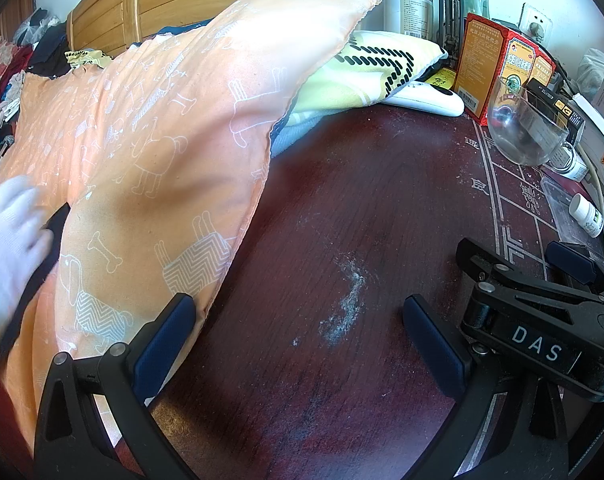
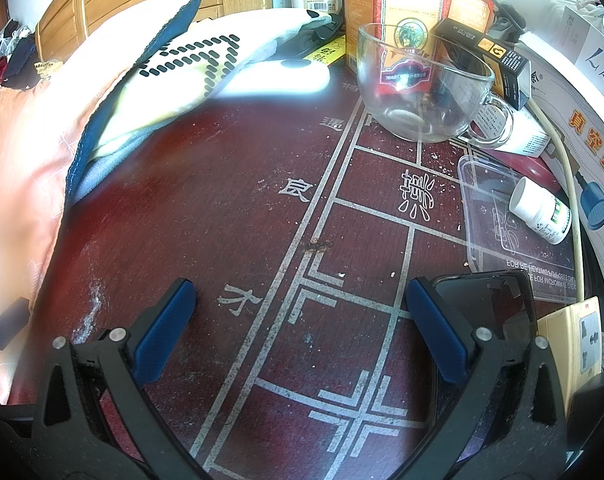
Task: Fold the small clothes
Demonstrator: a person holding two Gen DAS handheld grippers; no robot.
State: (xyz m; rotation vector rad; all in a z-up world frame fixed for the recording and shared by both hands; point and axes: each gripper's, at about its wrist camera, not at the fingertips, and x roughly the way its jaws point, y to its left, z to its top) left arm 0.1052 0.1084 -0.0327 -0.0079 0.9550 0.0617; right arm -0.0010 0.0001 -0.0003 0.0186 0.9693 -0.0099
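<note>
At the left edge of the left wrist view, a gloved hand was seen pressed on the orange cloth, which rose in a hump across the left half of the frame, one corner lifted toward the top centre. Its near edge lay against the left finger of the left gripper, whose jaws stood wide apart with nothing between them. A yellow cloth lay behind the orange one, upper centre. No fold could be made out in either; the task was judged to be at its start, with all folding left to do.

At the centre of both views the red table lay bare. The right gripper was likewise spread wide and empty over the lined part of the table, well clear of the cloth at the frame's left.

In the upper right of the right wrist view a glass cup stood upright; whether anything lay in its bottom could not be told. Below it, at the right, a clear tray held a white bottle lying on its side.
</note>
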